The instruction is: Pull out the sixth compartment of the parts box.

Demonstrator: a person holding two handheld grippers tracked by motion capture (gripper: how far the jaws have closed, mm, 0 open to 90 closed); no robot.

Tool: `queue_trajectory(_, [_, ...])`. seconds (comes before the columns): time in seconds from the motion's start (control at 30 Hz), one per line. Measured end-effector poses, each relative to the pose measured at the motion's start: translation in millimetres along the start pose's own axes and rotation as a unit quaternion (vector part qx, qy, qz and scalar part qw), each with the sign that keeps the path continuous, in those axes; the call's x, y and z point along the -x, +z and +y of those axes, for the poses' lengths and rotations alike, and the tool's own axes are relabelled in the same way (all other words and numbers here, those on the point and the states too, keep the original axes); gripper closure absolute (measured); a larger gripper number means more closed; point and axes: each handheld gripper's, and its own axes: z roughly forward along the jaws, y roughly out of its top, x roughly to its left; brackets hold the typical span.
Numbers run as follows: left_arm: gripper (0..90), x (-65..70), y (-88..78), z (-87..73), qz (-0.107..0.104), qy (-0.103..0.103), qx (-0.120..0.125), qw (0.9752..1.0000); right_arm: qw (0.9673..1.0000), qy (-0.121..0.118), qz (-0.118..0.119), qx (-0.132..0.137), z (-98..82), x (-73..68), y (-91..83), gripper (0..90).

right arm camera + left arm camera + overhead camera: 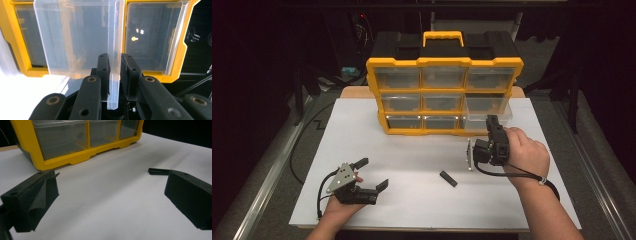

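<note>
the clear drawer is held by its front wall in the clamped right tongs, its slot in the yellow organizer lying at twelve o'clock, while the left tongs are kept apart.

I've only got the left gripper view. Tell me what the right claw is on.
Observer: The right claw is shut on the front wall of a clear drawer.
Operator: Say where that drawer sits.
Observer: In the right column of the organizer, pulled partly out.
Operator: Report what's inside it.
Observer: It looks empty from the right gripper view.
</note>
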Motion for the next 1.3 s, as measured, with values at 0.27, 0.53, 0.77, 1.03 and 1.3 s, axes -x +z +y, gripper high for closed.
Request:
queue_trajectory(0.27, [0.3, 0.1, 0.3, -1.0, 0.000, -0.001, 0.000, 1.0000, 1.0000, 0.000, -0.004, 0.006, -0.3, -3.6, -7.0, 79.0])
queue_trajectory(0.53, [0.3, 0.0, 0.0, -0.7, -0.001, 0.000, 0.000, 1.0000, 1.0000, -0.003, -0.003, 0.007, 0.7, -7.2, -9.7, 78.7])
queue_trajectory(0.77, [0.3, -0.1, -0.3, -0.5, -0.001, 0.001, 0.000, 1.0000, 1.0000, -0.001, -0.001, 0.008, 0.6, -8.6, -10.8, 78.5])
queue_trajectory(1.03, [0.3, 0.7, -0.4, -0.6, -0.003, -0.001, 0.001, 1.0000, 1.0000, -0.002, -0.002, 0.009, -3.5, -8.5, -12.1, 78.6])
queue_trajectory(1.3, [0.3, 1.2, -0.7, -0.7, -0.004, 0.000, 0.001, 1.0000, 0.9999, -0.006, -0.005, 0.011, -0.8, -10.1, -12.6, 78.6])
